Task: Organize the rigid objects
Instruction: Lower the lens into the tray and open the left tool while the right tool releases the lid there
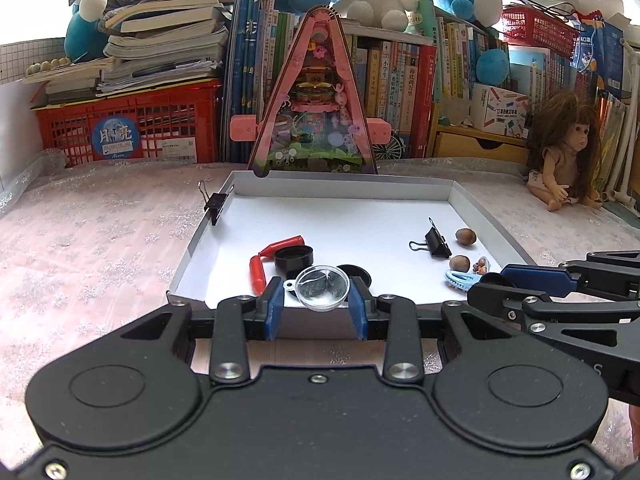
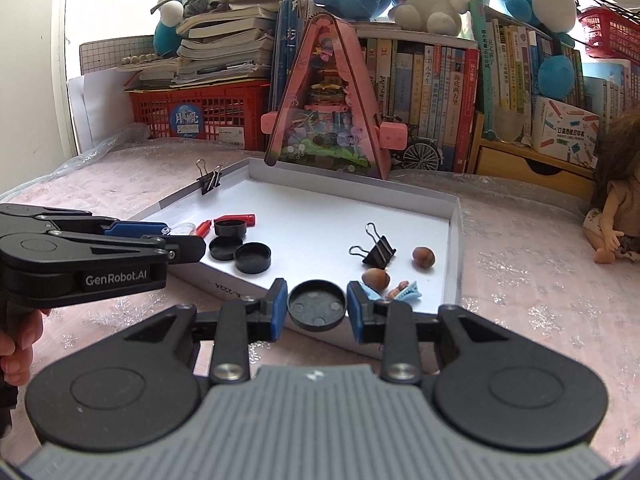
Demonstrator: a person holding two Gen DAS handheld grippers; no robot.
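Between the blue fingers (image 1: pixel 276 300) of the left gripper (image 1: pixel 317 304) sits a clear round dish (image 1: pixel 322 288), pinched across its width at the rim and held just over the near wall of the white tray (image 1: pixel 340 208). Its hollow faces up and slightly toward the camera, and a small pale-blue tab points off to its left; being round, it has no long axis beyond that tab. The right gripper (image 2: pixel 317 306) likewise holds a black round lid (image 2: pixel 317 305) by its rim, open side up, above the tray's near edge; it too is round, so no direction can be read from it.

Judged from the task, the step in hand is carrying each piece to its group. Both pieces should stay level, since a rim grip on a smooth round part can slip if tilted. The black lid seems best set beside the three black lids (image 2: pixel 240 246) already lying near the red marker (image 2: pixel 240 220), lowered flat until it rests before the fingers widen. Where the clear dish belongs is not plain; an open white patch seems the safe choice.

Farther right in the tray lie a black binder clip (image 2: pixel 378 252), two nuts (image 2: pixel 423 257), and a blue hair clip (image 2: pixel 408 291); a second binder clip (image 2: pixel 210 180) grips the far-left wall. All stand on a pink-clothed worktop (image 1: pixel 100 240).
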